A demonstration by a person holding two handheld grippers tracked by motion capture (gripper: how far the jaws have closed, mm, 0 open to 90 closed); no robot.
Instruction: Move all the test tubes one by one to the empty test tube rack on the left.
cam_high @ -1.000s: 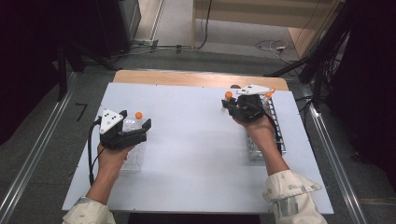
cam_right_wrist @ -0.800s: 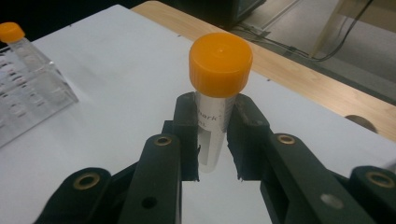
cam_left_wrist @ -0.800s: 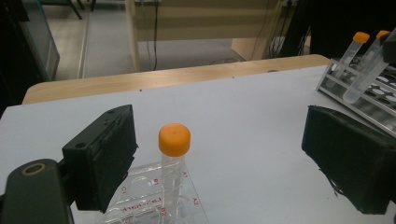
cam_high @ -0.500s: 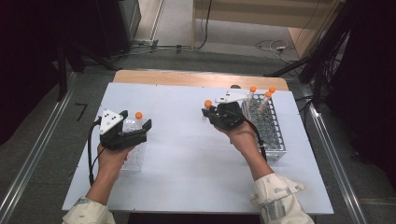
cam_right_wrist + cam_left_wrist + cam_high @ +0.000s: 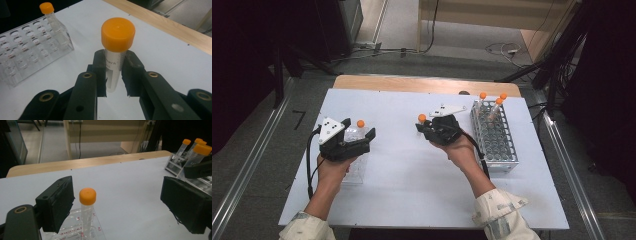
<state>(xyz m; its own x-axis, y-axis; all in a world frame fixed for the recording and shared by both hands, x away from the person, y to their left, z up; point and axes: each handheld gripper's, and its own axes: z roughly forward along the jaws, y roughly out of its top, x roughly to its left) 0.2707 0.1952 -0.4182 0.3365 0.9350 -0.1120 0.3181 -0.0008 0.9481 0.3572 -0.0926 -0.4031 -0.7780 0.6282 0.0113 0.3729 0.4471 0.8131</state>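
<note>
Beside big rack [image 5: 494, 137]: right gripper [image 5: 113, 72] clamps tube [image 5: 116, 50] | left gripper [image 5: 117, 202] jaws wide around racked tube [image 5: 87, 207]

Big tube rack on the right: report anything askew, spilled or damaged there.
Nothing spilled or broken. The big rack stands flat on the table; its orange-capped tubes lean a little in their holes, which is only loose fit.

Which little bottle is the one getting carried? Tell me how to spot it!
Look at the white table, then find the big clear rack on its right side. Just left of that rack, the right gripper clamps one orange-capped tube. The other tubes all stand in racks; this one is up in the jaws, over bare table.
</note>
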